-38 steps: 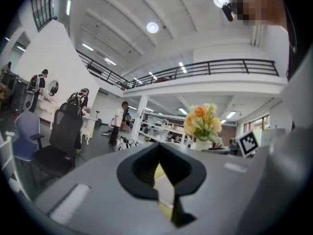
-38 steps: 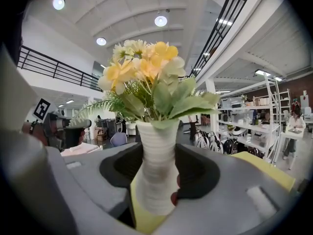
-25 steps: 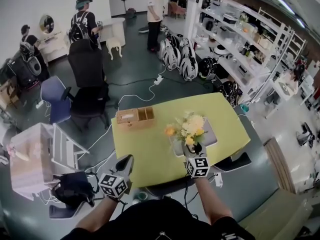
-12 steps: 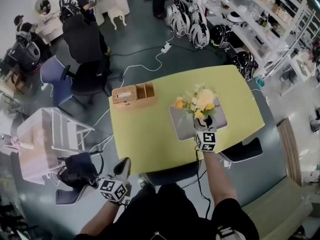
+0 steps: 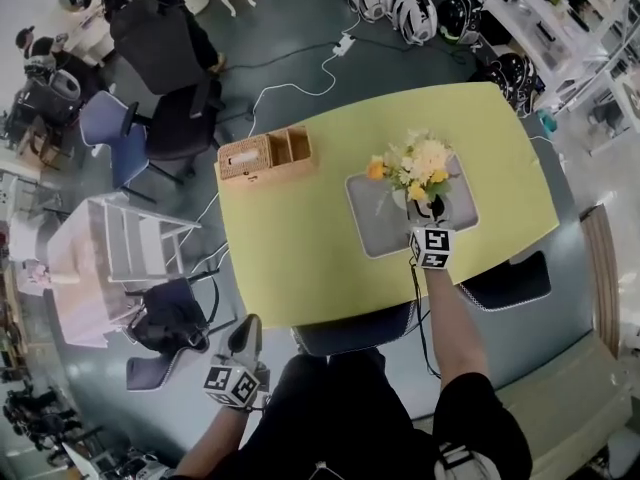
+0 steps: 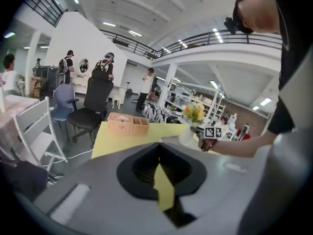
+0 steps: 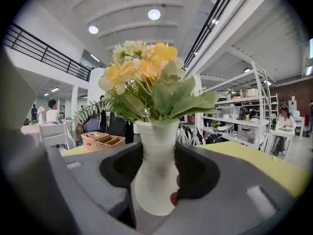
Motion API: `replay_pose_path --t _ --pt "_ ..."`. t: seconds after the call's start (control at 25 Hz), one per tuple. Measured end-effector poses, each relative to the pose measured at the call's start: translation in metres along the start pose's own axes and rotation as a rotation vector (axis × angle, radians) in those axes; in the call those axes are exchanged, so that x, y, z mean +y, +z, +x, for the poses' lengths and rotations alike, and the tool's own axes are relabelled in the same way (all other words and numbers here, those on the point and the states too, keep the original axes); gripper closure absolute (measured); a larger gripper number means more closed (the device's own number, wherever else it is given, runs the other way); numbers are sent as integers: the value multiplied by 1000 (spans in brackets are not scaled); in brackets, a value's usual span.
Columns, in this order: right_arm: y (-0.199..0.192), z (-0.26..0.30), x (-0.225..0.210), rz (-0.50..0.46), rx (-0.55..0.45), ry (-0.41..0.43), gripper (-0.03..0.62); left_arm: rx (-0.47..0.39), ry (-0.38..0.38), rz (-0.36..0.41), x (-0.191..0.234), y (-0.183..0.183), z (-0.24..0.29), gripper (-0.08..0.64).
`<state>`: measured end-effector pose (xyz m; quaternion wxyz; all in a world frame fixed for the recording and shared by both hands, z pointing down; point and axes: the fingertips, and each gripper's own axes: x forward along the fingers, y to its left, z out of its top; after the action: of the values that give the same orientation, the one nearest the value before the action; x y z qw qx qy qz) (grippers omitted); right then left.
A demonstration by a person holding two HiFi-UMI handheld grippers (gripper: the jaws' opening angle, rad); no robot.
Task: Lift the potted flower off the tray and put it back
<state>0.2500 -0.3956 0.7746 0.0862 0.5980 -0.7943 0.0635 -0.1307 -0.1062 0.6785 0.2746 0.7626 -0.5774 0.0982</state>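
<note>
The potted flower, a white ribbed vase (image 7: 155,170) with yellow and white blooms (image 5: 415,168), stands upright over the grey tray (image 5: 375,230) on the yellow table (image 5: 290,258). My right gripper (image 5: 430,218) is shut on the vase's lower body, one pad on each side. The vase's foot is hidden, so I cannot tell whether it touches the tray. My left gripper (image 5: 245,333) hangs low, off the table's near left corner, jaws together and holding nothing. From the left gripper view the potted flower (image 6: 194,115) shows far ahead on the right.
A wicker basket (image 5: 265,155) sits at the table's far left corner. Office chairs (image 5: 165,118) stand beyond it, a white folding chair (image 5: 120,253) and a dark bag (image 5: 170,318) to the left. A chair (image 5: 505,283) is tucked under the table's right side. Shelves with helmets (image 5: 440,8) lie far off.
My right gripper has sunk toward the tray with the potted flower in its grip. My left gripper has dropped down and away from the table's near edge.
</note>
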Motion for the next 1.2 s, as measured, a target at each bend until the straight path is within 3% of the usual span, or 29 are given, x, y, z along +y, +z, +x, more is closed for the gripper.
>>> replay_pose_path --t 0.24,0.52,0.8,1.2 --pt "-25 11 -2 11 6 12 380 32 39 -14 3 -17 3 552" --pt "-27 17 -2 30 12 -3 370 28 68 -5 3 -9 2 552" --pt "-38 14 -6 73 43 -15 301 9 66 23 4 0 0 553" --pt "-25 -87 -12 192 54 -110 293 -38 -22 56 10 32 2 552"
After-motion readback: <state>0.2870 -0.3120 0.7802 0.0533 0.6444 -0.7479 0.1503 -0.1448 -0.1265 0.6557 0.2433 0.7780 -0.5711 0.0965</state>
